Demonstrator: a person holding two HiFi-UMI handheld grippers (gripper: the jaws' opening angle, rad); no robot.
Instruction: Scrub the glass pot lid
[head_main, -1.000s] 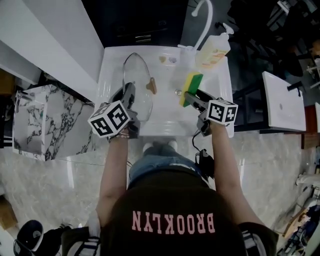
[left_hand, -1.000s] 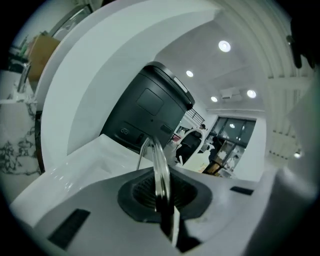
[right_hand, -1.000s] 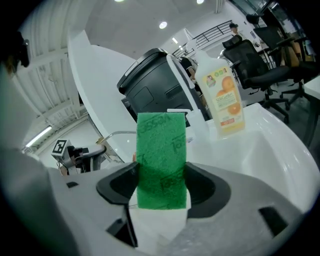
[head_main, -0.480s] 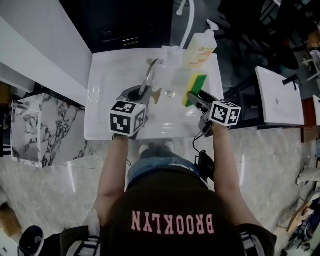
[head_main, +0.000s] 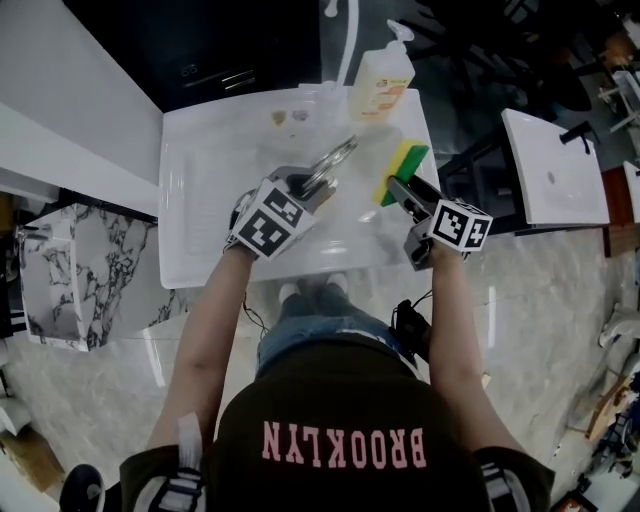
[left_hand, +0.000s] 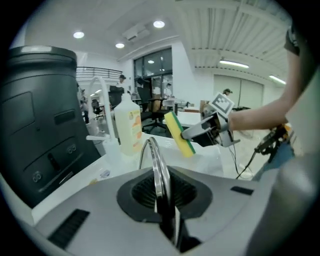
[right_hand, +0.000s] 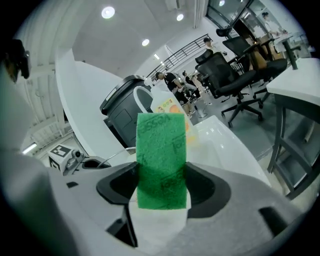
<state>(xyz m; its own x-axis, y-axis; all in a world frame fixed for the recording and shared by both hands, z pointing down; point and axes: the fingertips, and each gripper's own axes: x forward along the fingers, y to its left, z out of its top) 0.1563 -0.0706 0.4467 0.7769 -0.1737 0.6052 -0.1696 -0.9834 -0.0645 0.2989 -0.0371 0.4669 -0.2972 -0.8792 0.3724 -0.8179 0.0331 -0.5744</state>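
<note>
Now L gripper (head_main: 298, 188), jaws clamped on the glass lid (head_main: 337, 158), has tipped it on edge over the sink (head_main: 200, 200) and swung it twd the sponge (head_main: 403, 168), pinched tight by R gripper (head_main: 398, 186); 1 s ago it sat farther left. Scrubbing looks imminent.

Floor (head_main: 80, 400): pale glossy marble, lower frame.
Ceiling lights (left_hand: 78, 35): round, recessed, upper left.
Office chairs (right_hand: 227, 70): black, right.
</note>
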